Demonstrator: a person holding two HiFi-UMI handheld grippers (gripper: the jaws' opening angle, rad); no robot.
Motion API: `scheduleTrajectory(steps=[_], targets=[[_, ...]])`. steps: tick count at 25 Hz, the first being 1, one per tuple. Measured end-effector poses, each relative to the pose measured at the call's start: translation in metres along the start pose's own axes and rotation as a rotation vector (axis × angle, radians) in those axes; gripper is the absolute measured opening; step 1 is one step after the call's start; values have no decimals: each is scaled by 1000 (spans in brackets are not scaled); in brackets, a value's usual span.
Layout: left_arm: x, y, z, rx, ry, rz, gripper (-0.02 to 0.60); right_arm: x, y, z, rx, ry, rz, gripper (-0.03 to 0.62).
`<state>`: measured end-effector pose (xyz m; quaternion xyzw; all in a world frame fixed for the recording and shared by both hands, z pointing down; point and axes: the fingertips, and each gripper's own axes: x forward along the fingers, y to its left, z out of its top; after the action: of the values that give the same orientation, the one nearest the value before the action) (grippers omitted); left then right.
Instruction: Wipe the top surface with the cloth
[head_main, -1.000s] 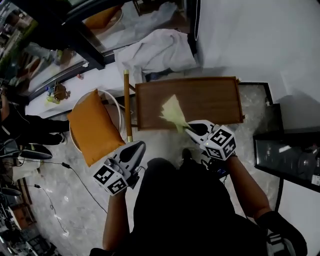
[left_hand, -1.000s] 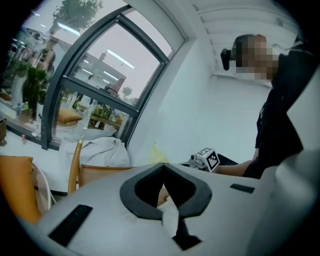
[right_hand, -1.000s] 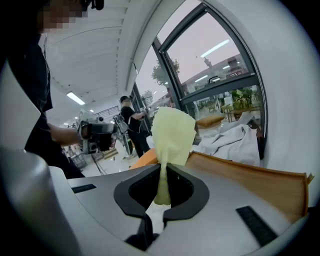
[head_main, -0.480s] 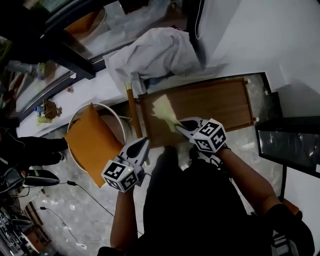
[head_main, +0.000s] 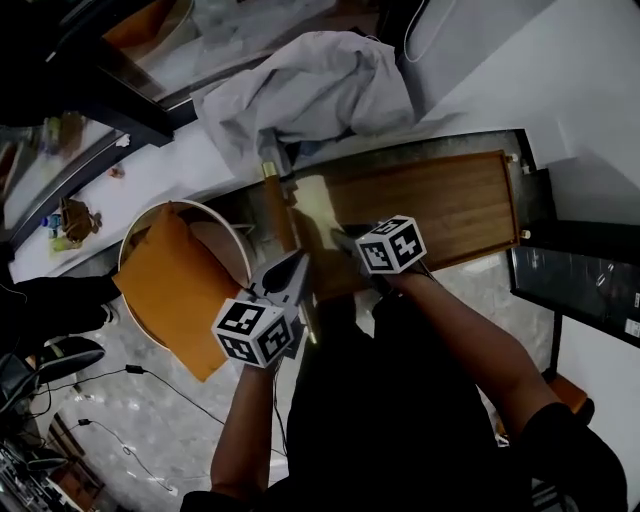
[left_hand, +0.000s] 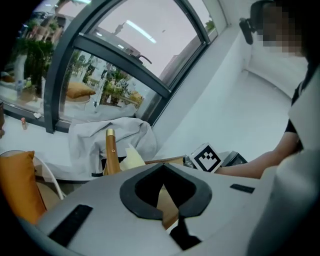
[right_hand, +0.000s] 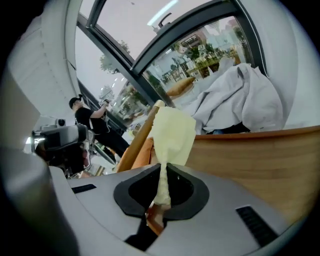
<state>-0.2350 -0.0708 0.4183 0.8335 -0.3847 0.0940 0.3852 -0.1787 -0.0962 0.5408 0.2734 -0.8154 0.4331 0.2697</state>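
The right gripper (right_hand: 162, 169) has its jaws pinched tight on a pale yellow cloth (right_hand: 172, 131), which hangs out ahead of it over the left end of the wooden table top (head_main: 440, 215), near the middle of the head view. The left gripper (left_hand: 163, 166) hangs just off that end, jaws together on nothing. I'd say the wiping is under way. No streaks show, so how much is left I can't tell.

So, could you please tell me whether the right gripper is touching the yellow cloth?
Touching. In the right gripper view, the right gripper is clamped on the yellow cloth.
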Motion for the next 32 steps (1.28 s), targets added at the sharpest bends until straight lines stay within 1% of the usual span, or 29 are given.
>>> scheduleTrajectory(steps=[3,10,15,19,28,32], targets=[[-1,10,-1,-20,18,9,11,26,-7,-4,43,35,-23,34],[-1,18,2,-8,34,18,11,71,-15,-4,-20,101,-53,34],[5,5,-4,-15,37,3,11,92,-19,-10,-3,120,-43,34],[14,-8,-6,-29,29,-18,11,96,-29,-10,13,122,-55,34],[37,-28,-9,-48,39,-3,11,81,-65,-8,76,134,-114,34],[47,-36,-9,-49,43,4,11,70,-81,-2,103,105,-143,34]])
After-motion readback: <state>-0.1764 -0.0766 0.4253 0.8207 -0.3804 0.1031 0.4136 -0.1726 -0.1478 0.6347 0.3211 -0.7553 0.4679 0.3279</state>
